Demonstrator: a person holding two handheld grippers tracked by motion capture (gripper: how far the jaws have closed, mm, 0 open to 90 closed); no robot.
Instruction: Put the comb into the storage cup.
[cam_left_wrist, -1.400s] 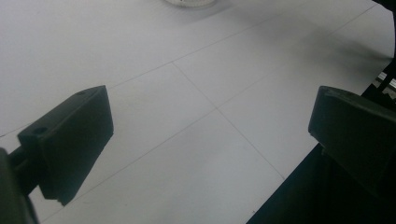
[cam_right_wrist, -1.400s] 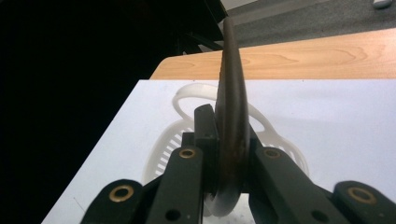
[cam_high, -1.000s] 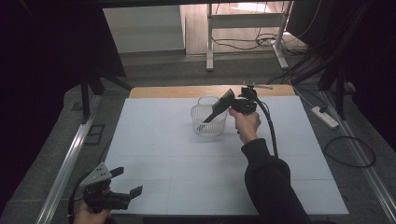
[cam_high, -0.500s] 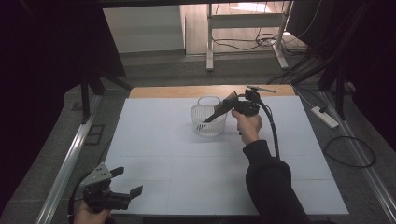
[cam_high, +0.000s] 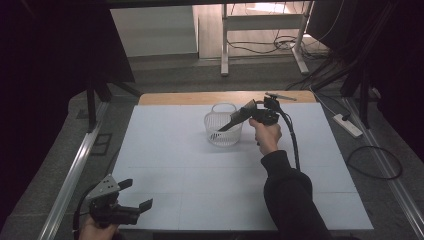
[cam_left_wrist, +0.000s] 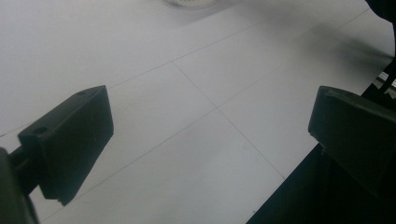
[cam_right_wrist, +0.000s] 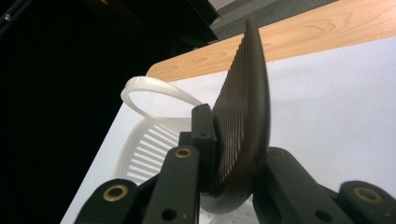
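Note:
A black comb (cam_high: 233, 121) slants down to the left, its far end inside or just over the rim of a white slatted basket (cam_high: 223, 135) with a loop handle. My right gripper (cam_high: 248, 111) is shut on the comb's other end, held by a hand in a dark sleeve. In the right gripper view the comb (cam_right_wrist: 243, 107) stands clamped on edge between the jaws of the right gripper (cam_right_wrist: 238, 156), with the basket (cam_right_wrist: 148, 135) behind at left. My left gripper (cam_high: 136, 194) rests open at the table's near left corner. Nothing lies between the jaws of the left gripper (cam_left_wrist: 212, 121).
A white sheet (cam_high: 175, 165) covers the table, with a strip of bare wood (cam_high: 200, 97) along the far edge. A cable (cam_high: 292, 140) trails from the right gripper. On the floor are a power strip (cam_high: 348, 125), more cables and a metal rail (cam_high: 70, 175).
The right gripper has lowered the comb slightly, its tip sinking down and left toward the basket. The left gripper has stayed still.

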